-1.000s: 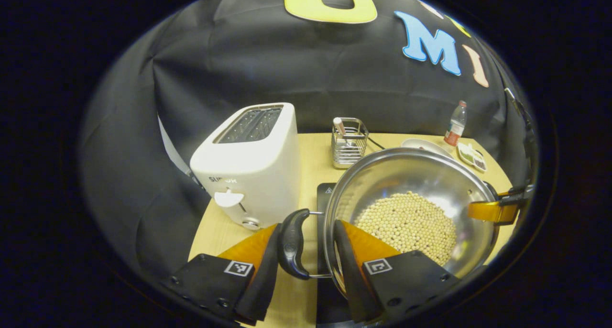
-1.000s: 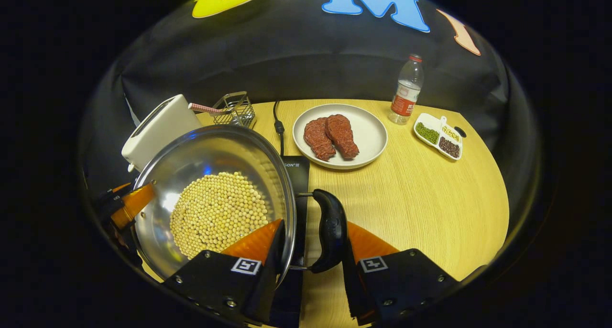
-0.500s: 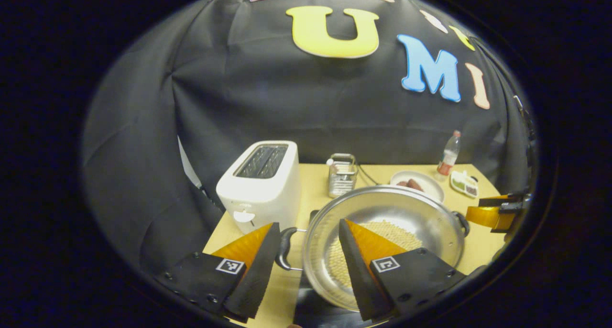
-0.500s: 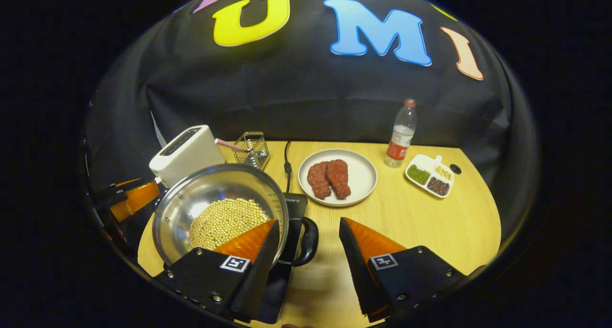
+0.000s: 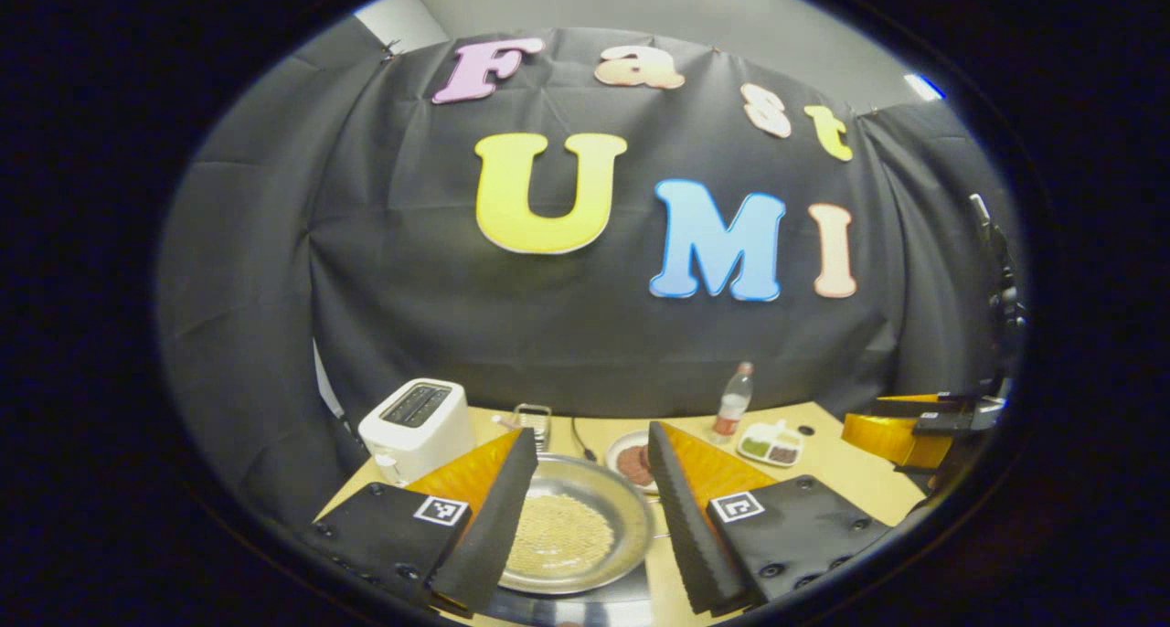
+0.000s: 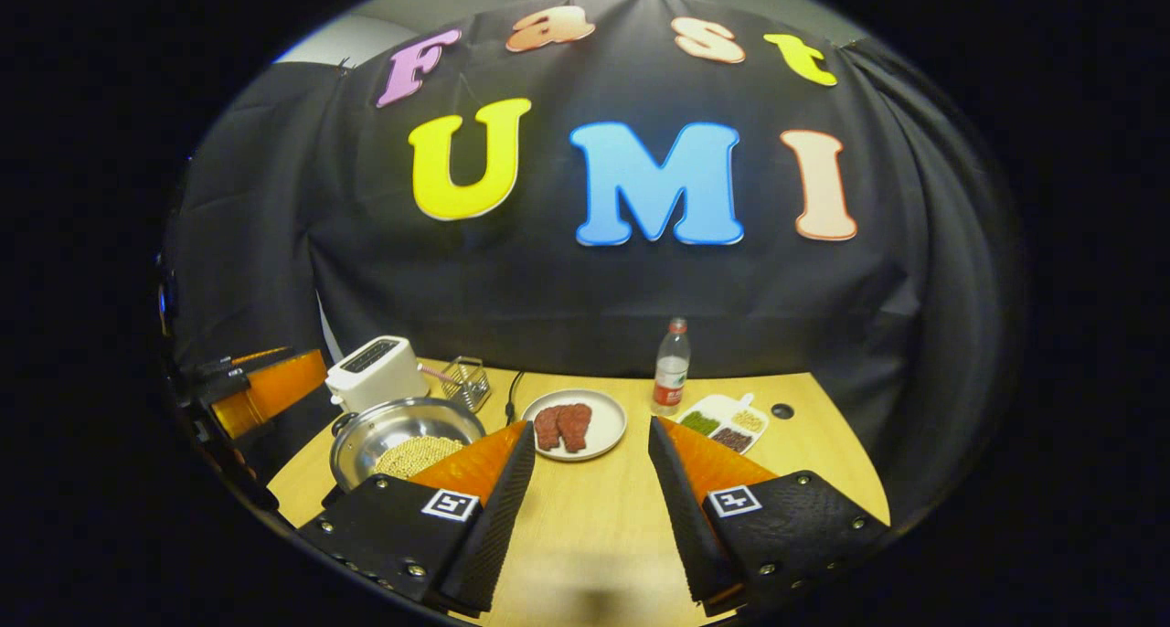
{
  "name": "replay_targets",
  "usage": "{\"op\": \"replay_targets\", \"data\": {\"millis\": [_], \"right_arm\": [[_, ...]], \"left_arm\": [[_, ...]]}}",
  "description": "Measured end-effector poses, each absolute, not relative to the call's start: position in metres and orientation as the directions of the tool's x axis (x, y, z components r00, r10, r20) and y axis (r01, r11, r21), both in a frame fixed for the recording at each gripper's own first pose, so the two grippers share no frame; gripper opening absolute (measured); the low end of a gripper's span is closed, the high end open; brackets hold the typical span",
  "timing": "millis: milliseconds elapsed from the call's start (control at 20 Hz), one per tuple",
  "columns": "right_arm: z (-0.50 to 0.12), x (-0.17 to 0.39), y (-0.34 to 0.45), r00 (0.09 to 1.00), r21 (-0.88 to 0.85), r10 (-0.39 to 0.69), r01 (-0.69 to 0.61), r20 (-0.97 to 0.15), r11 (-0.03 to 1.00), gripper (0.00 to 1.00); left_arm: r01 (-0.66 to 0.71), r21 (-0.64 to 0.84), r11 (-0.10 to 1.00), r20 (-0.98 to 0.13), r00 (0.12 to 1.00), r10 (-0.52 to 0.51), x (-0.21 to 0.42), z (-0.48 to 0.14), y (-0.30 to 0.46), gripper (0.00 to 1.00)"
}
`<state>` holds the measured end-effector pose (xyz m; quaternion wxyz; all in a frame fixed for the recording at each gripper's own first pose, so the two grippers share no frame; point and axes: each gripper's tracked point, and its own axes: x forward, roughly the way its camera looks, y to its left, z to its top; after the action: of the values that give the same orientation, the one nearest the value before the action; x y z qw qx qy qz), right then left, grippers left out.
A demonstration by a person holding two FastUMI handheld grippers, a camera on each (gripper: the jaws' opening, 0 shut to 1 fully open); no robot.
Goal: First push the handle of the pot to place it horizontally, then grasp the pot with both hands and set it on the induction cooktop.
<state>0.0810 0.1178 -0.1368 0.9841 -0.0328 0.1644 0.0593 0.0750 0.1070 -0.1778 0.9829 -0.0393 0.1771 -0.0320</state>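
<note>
The steel pot (image 5: 571, 536) with pale beans inside sits on the black induction cooktop (image 5: 571, 606), low in the left gripper view. My left gripper (image 5: 591, 435) hangs open well above and behind it, holding nothing. In the right gripper view the pot (image 6: 402, 435) lies lower left on the wooden table, a black side handle (image 6: 343, 419) at its left rim. My right gripper (image 6: 590, 426) is open and empty, raised back from the table. The left gripper's orange finger (image 6: 270, 391) shows at the far left, the right gripper's finger (image 5: 900, 429) at the far right.
A white toaster (image 6: 375, 371) and a wire basket (image 6: 466, 385) stand behind the pot. A plate with two pieces of meat (image 6: 576, 423), a water bottle (image 6: 672, 366) and a divided dish of beans (image 6: 727, 421) sit toward the back right of the table (image 6: 594, 526).
Both grippers have let go of the pot's side handles, opened, and pulled up and back from the table. The pot stays on the cooktop.
</note>
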Motion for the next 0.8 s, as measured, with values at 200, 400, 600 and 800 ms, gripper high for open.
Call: {"op": "replay_targets", "data": {"millis": [200,400,600,800], "right_arm": [[-0.07,0.056,0.081,0.977,-0.025,0.061,-0.067,-0.204,0.997,0.76],[-0.031,0.039,0.065,0.992,-0.028,0.051,-0.054,-0.117,0.998,0.99],[-0.007,0.027,0.061,0.998,-0.024,0.041,-0.042,-0.047,0.999,0.99],[0.0,0.023,0.061,0.999,-0.036,0.041,-0.042,-0.03,0.998,0.99]], "left_arm": [[0.064,-0.114,0.991,-0.26,0.961,-0.092,0.055,-0.114,0.06,0.79],[0.113,-0.119,0.986,-0.148,0.98,-0.131,0.049,-0.062,0.04,0.97],[0.116,-0.113,0.987,-0.132,0.983,-0.131,0.045,-0.048,0.032,0.98],[0.102,-0.097,0.99,-0.095,0.989,-0.112,0.04,-0.035,0.036,0.99]]}}
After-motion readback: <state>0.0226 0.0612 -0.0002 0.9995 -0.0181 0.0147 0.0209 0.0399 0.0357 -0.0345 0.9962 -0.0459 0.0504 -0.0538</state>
